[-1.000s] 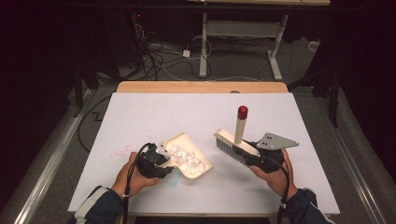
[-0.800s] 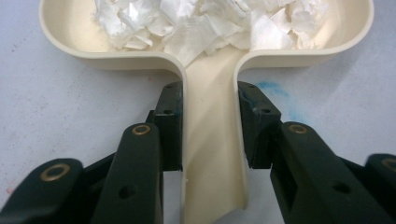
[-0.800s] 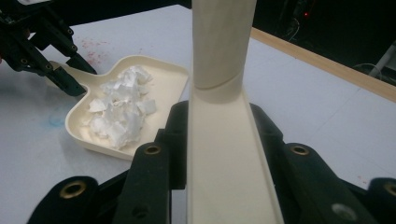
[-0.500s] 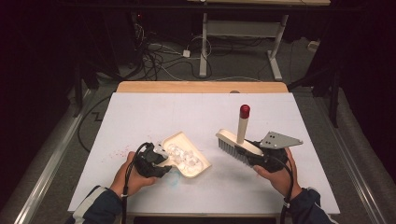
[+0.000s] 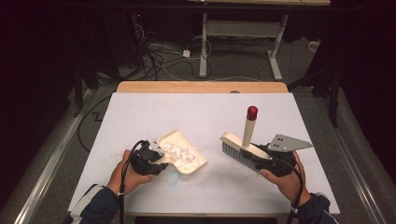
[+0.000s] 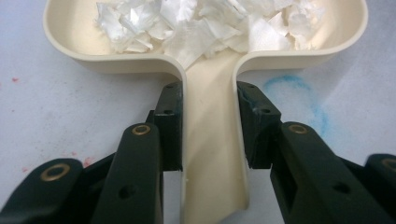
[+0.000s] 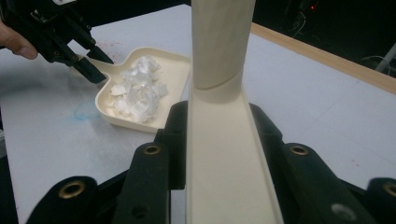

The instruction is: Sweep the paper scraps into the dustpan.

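A cream dustpan lies on the white table, tilted slightly, with several white paper scraps piled in it. My left gripper is shut on its handle, one jaw pressed to each side. To the right, a cream brush with grey bristles and an upright, red-tipped handle is held by its back. My right gripper is shut on that brush. In the right gripper view the dustpan, the scraps and the left gripper lie ahead at the left.
The white table sheet has a faint blue smudge just in front of the dustpan and red specks at the left. A wooden edge runs along the back. Cables and a desk frame stand on the floor beyond.
The brush and my right gripper have shifted a little to the right, away from the dustpan. The dustpan and left gripper have barely moved.
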The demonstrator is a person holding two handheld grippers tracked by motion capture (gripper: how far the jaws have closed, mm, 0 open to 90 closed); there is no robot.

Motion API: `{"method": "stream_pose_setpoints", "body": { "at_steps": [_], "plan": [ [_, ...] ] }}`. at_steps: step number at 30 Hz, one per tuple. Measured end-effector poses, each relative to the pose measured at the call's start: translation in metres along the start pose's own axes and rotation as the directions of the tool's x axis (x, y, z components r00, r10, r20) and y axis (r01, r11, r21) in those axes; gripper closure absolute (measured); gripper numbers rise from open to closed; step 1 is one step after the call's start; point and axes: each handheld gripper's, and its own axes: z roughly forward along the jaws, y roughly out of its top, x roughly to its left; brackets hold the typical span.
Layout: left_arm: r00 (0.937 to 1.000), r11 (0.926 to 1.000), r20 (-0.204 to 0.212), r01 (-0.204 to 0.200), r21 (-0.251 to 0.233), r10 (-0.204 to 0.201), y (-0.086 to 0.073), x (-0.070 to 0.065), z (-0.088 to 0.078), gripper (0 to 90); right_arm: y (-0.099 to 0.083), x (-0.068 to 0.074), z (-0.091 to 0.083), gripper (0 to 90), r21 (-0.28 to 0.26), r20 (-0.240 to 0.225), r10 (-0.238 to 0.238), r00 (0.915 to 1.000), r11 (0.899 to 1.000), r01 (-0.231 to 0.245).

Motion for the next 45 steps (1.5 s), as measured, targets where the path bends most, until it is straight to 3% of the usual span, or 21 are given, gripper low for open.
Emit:
{"method": "stream_pose_setpoints", "body": {
  "at_steps": [10,19,27,34,38,45],
  "plan": [
    [0.9980,0.9991,-0.049,0.040,-0.015,-0.041,-0.005,0.011,-0.009,63.7,-0.009,-0.005,-0.013,67.4,0.050,-0.023,0.030,0.9993,0.998,-0.029],
    [0.9886,0.9919,-0.087,0.119,-0.044,-0.122,-0.020,0.025,-0.016,63.7,-0.013,-0.002,-0.026,67.4,0.074,-0.075,0.064,0.9951,0.996,-0.059],
    [0.9736,0.9814,-0.131,0.179,-0.069,-0.187,-0.033,0.041,-0.027,63.6,-0.021,-0.002,-0.040,67.4,0.089,-0.108,0.103,0.9888,0.992,-0.094],
    [0.9570,0.9717,-0.173,0.221,-0.083,-0.233,-0.044,0.049,-0.033,63.5,-0.031,-0.005,-0.050,67.3,0.132,-0.102,0.146,0.9840,0.982,-0.132],
    [0.9485,0.9613,-0.169,0.252,-0.112,-0.268,-0.046,0.053,-0.036,63.5,-0.033,-0.007,-0.052,67.3,0.150,-0.095,0.156,0.9832,0.979,-0.141],
    [0.9417,0.9567,-0.184,0.261,-0.129,-0.282,-0.041,0.049,-0.028,63.5,-0.034,-0.016,-0.044,67.3,0.190,-0.078,0.170,0.9823,0.970,-0.153]
  ]
}}
